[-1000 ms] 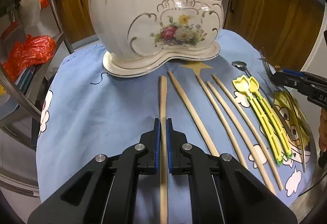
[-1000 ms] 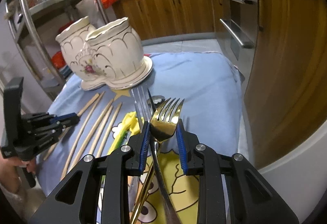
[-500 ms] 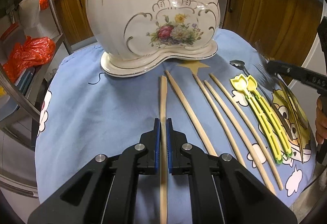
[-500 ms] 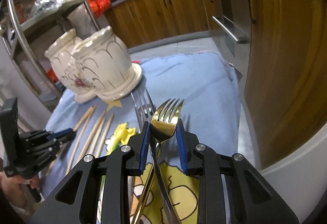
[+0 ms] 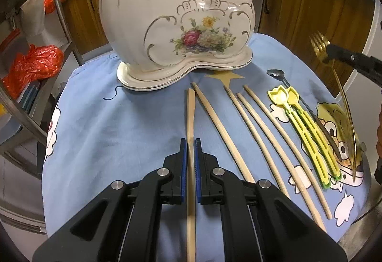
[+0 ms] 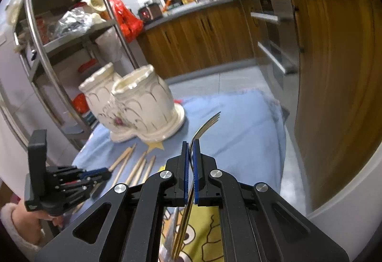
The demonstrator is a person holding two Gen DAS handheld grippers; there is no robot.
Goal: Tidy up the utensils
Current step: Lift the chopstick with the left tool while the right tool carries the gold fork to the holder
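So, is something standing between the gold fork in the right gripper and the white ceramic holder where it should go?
Nothing visible does. The right gripper holds the gold metal fork raised above the blue cloth, and the space between it and the white floral ceramic holder looks open. The wooden chopsticks lie flat, lower on the cloth.

Your desk is draped in a pale blue cartoon-print cloth; at its far side stands the cream floral ceramic holder, its base flat on the cloth; just in front of it a wooden chopstick lies pointing at the base, with four more chopsticks fanned beside it to the right; next come two yellow plastic utensils side by side, touching; beside them a dark slim spoon lies across the cartoon face print; one more silver utensil rests there, partly hidden.
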